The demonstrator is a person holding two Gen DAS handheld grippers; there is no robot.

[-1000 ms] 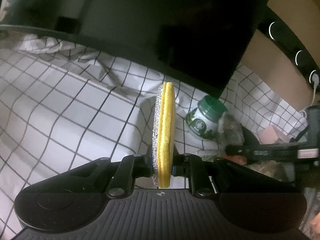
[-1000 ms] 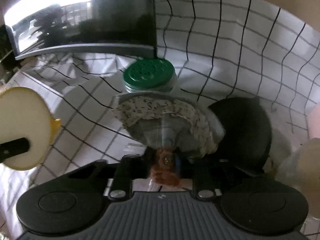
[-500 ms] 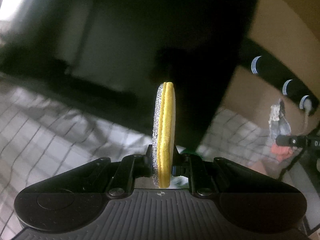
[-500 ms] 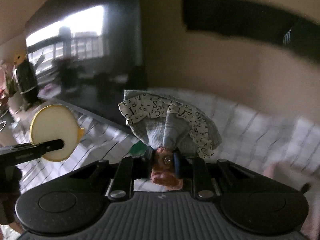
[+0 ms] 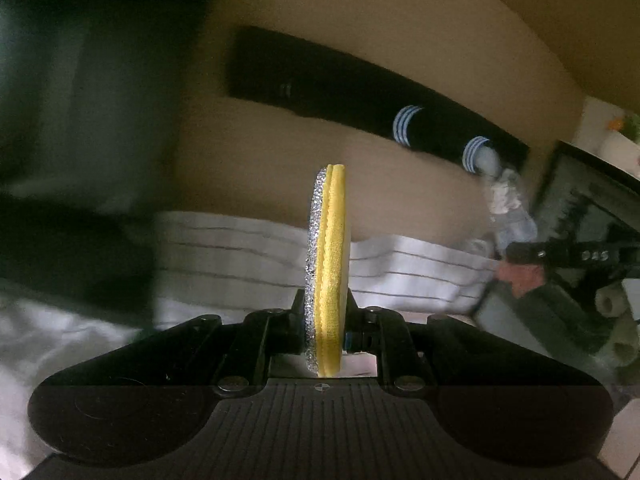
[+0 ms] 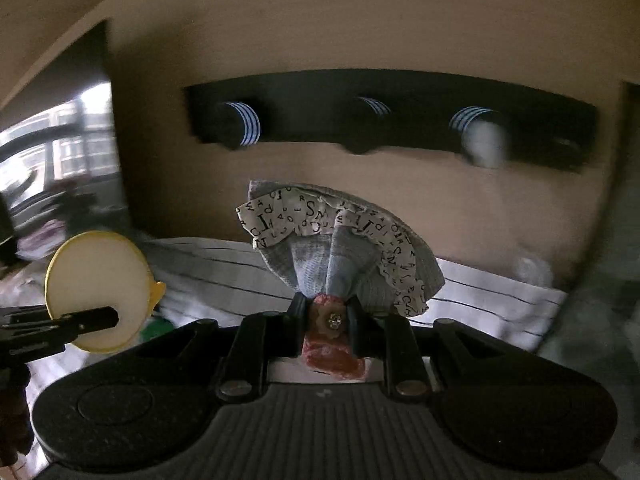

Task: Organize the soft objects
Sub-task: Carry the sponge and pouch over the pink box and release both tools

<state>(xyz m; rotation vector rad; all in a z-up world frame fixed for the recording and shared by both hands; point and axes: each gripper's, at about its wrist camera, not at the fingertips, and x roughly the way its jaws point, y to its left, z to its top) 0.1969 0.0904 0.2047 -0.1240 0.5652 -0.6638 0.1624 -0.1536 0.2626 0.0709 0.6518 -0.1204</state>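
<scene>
The left gripper [image 5: 326,320] pinches a round yellow pad with a sparkly silver side [image 5: 326,264], held up on its edge. The right gripper [image 6: 326,320] squeezes a grey cloth doll dress with a letter-print frill [image 6: 340,248], above the white checked cloth [image 6: 492,292].

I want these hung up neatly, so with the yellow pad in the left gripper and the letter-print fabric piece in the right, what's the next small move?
Probably carry the right gripper, shut on the fabric piece, forward toward the black hook rail on the wall straight ahead. Its knobs look free. The left gripper holds the yellow pad edge-on.
</scene>
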